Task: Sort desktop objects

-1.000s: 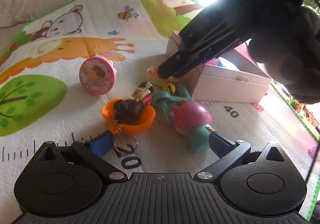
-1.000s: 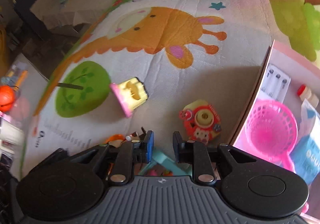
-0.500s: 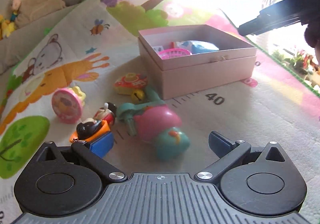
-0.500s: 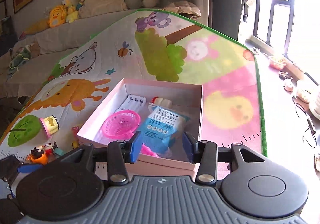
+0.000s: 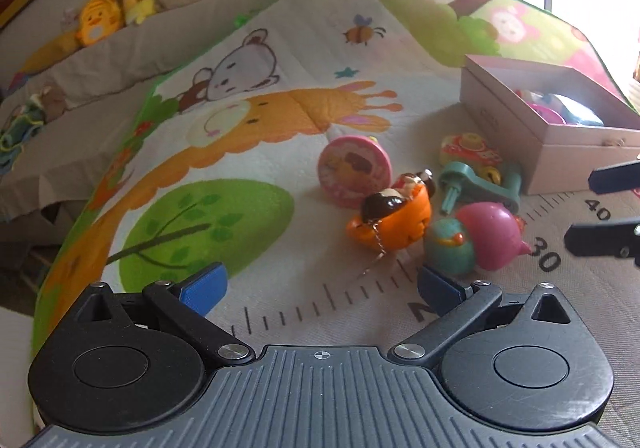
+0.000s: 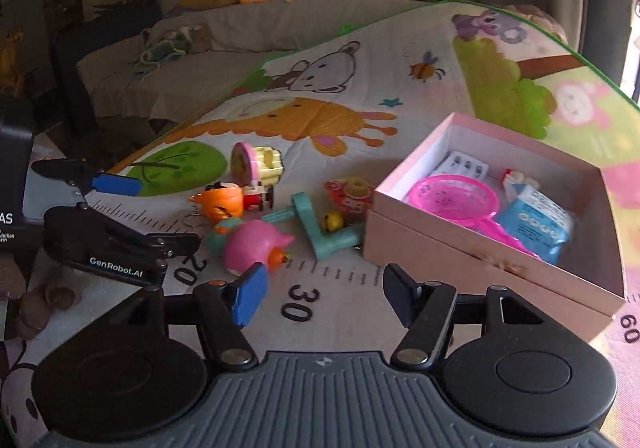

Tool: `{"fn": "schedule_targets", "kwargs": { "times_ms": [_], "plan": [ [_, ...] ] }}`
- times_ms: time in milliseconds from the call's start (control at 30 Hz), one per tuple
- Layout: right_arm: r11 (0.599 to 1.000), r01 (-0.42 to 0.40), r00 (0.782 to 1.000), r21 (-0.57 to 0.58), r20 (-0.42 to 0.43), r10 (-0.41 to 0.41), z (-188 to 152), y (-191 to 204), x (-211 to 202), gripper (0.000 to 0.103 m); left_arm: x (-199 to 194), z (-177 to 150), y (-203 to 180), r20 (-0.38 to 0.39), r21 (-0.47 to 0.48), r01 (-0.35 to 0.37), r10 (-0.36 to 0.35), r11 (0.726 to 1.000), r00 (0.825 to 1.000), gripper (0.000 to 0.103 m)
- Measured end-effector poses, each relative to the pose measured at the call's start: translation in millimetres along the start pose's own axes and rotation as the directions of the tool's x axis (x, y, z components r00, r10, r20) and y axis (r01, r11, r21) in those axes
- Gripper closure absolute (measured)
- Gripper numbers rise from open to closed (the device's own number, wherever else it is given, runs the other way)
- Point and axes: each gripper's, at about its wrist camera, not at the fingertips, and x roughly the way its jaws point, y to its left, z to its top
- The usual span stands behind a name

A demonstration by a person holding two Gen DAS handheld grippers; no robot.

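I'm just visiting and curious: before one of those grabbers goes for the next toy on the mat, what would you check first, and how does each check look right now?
1. Left gripper open and empty: ok.
2. Right gripper open and empty: ok.
3. Pink box open, lid off: ok.
4. Room left in the box beside the pink strainer and blue packet: ok, bare floor shows.
5. Nearest toy, the pink and teal bird, free to grasp: not ok, it touches the orange keychain toy.
6. The keychain's ring clear of the other toys: cannot tell.
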Motion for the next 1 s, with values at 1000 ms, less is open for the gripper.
{"fn": "schedule_targets", "kwargs": {
  "times_ms": [1000],
  "plan": [
    [0.953,0.246,0.969,0.179,-0.019,-0.247,-69,-51,-44,0.038,25,25,-27,-0.002,-0.109,0.153,-0.154,0.982,0.988,0.000]
  ]
}}
